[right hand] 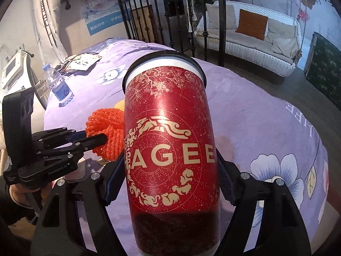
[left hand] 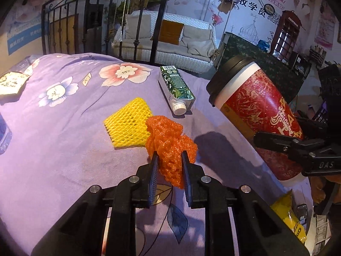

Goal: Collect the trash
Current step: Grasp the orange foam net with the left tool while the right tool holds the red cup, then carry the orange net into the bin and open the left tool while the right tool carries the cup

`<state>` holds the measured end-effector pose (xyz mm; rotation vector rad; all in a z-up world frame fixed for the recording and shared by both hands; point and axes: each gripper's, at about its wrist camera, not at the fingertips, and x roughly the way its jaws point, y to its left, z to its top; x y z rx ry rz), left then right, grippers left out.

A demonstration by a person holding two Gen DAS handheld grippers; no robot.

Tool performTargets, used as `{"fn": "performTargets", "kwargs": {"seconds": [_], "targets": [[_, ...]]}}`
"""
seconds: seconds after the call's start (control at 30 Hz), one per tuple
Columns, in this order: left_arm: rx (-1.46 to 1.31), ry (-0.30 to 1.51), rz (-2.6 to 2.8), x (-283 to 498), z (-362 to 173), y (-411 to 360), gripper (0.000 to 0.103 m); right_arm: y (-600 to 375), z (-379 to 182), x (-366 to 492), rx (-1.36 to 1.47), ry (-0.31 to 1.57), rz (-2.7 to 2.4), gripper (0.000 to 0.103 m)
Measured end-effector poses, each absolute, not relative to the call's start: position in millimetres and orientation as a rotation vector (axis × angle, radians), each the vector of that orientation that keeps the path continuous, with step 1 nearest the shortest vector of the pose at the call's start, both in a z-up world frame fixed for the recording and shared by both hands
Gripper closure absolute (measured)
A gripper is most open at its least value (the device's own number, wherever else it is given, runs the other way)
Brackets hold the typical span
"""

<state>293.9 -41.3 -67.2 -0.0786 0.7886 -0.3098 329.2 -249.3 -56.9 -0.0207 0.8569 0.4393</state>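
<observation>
Clamped in the right gripper (right hand: 170,183), a red lidded cup (right hand: 170,149) tilts above the purple bedspread (left hand: 64,128), while the left gripper (left hand: 169,156) pinches orange foam netting (left hand: 170,143).

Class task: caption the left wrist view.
Left gripper pinches orange foam net; right gripper holds red cup.

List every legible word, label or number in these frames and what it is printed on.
"AGEE": red paper cup with black lid, first letters hidden.
"OAS": black right gripper body.
"TELEPHONE": red phone-booth cabinet.
Green-and-white carton, clear water bottle, wall posters: too small or blurred.
</observation>
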Motion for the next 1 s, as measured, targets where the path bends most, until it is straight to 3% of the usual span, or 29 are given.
{"fn": "performTargets", "kwargs": {"seconds": [0.47, 1.0], "targets": [[-0.120, 0.730, -0.298, 223, -43, 4, 0.083, -206, -37, 263, -0.014, 0.830, 0.542, 0.028], [-0.171, 0.743, -0.207, 154, -50, 64, 0.083, -145, -38, 156, 0.016, 0.746, 0.600, 0.028]]}}
